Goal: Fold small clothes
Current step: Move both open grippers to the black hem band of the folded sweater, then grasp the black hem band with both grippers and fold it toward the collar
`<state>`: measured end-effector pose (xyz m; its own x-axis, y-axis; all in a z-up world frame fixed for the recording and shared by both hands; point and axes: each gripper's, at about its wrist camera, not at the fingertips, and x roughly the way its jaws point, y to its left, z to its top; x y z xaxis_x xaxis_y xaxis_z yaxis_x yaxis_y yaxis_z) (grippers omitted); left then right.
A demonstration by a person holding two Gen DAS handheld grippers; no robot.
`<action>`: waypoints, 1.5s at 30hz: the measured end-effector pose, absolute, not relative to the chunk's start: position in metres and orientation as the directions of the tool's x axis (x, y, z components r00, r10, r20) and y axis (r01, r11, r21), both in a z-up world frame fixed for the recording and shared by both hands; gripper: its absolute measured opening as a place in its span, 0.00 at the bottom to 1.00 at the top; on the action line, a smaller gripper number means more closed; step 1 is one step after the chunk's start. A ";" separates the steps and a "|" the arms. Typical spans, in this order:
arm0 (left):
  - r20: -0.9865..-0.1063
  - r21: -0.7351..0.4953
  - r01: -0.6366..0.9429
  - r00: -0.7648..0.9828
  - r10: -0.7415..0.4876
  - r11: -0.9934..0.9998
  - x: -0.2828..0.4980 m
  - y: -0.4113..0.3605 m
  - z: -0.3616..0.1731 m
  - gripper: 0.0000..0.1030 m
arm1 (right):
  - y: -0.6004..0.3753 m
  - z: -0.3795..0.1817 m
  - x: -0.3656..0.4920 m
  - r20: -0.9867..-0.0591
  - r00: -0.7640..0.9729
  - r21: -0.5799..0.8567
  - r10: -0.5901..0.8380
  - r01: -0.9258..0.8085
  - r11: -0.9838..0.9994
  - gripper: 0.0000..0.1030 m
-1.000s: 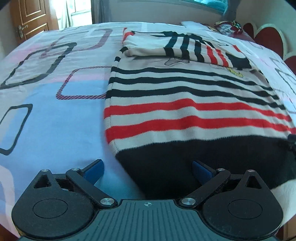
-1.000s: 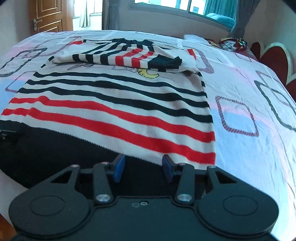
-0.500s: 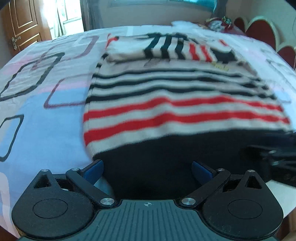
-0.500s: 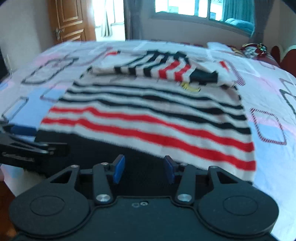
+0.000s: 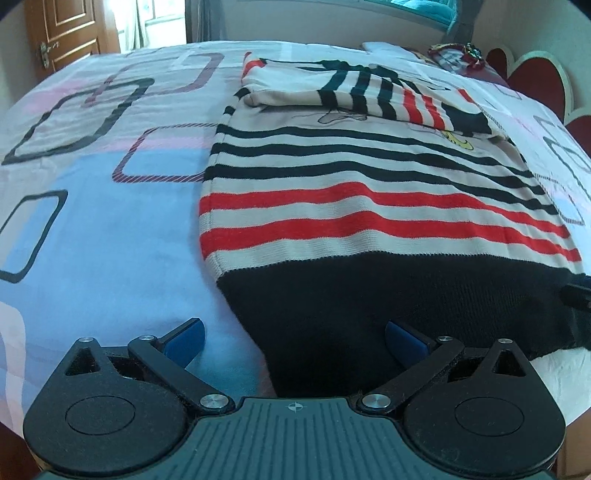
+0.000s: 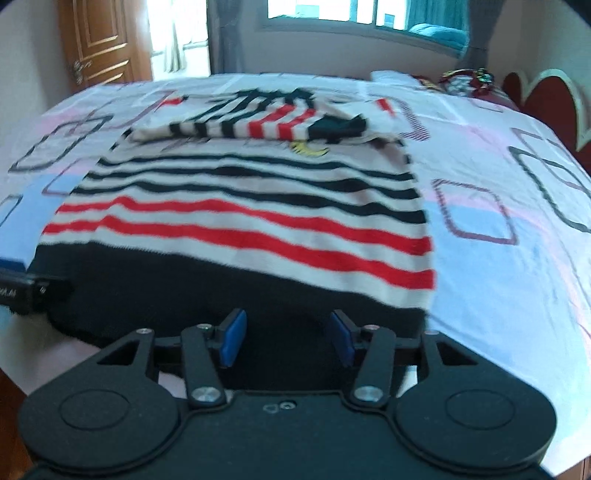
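We are holding both the left gripper [image 5: 293, 338] and right gripper [image 6: 287, 338] with jaws apart at the black hem of the striped sweater [image 5: 369, 206], lying on the bed [image 5: 103, 221]; sleeves are folded across, bottom fold is remaining.

A bed [image 5: 92, 236] with a square-patterned sheet fills the room; a wooden door [image 6: 99, 40] and a bright window [image 6: 332, 11] stand behind.

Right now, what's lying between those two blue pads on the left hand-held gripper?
In the left wrist view, the left hand-held gripper stands open, and between its pads lie the sweater's black hem band and a strip of blue bedsheet.
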<state>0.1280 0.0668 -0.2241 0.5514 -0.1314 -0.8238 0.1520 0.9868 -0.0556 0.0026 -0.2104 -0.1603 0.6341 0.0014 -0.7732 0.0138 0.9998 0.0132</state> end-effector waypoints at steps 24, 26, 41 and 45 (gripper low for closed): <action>-0.781 -0.381 0.079 0.505 -0.367 0.921 0.136 0.104 -0.222 0.65 | -0.259 -0.179 -0.003 -0.821 0.570 0.141 -0.008 0.217 0.966 0.62; -0.786 -0.419 0.073 0.471 -0.401 0.905 0.136 0.102 -0.222 0.50 | -0.260 -0.177 -0.001 -0.827 0.561 0.152 0.009 0.209 0.966 0.56; -0.680 -0.493 0.136 0.557 -0.478 0.860 0.168 0.080 -0.194 0.15 | -0.272 -0.154 0.006 -0.768 0.613 0.348 0.182 0.162 0.923 0.10; -0.612 -0.485 0.171 0.635 -0.472 0.858 0.196 0.073 -0.169 0.15 | -0.280 -0.132 0.029 -0.700 0.692 0.358 0.177 0.125 0.925 0.10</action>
<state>0.1959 0.0726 -0.1693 0.6345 -0.4719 -0.6121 0.1705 0.8579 -0.4847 0.0294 -0.2801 -0.1315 0.6919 0.1770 -0.7000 0.1255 0.9252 0.3580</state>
